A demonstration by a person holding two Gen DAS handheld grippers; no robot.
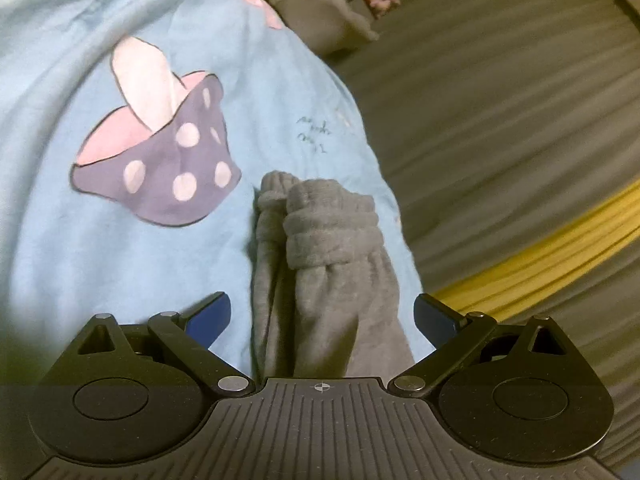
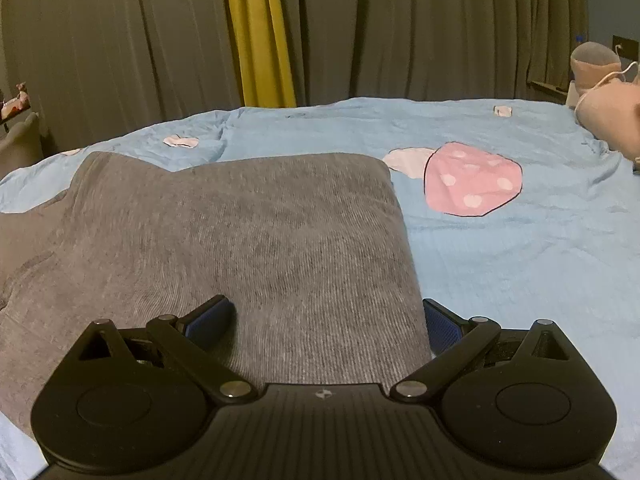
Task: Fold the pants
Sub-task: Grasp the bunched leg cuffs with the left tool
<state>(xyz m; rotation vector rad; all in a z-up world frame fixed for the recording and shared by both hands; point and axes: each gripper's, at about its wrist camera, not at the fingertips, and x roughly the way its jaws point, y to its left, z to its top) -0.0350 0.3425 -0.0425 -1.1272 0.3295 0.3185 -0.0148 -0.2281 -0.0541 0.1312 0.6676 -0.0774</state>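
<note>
Your left gripper (image 1: 322,316) is wide open, the grey pants (image 1: 320,264) cuffs lying between its fingers, perhaps untouched. Your right gripper (image 2: 326,326) is wide too, astride the pants' folded edge on the blue bedsheet (image 2: 520,248).

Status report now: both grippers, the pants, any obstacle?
Left gripper open over pant cuffs. Right gripper open, straddling edge of gray pants on blue bedsheet. No obstacle seen.
</note>
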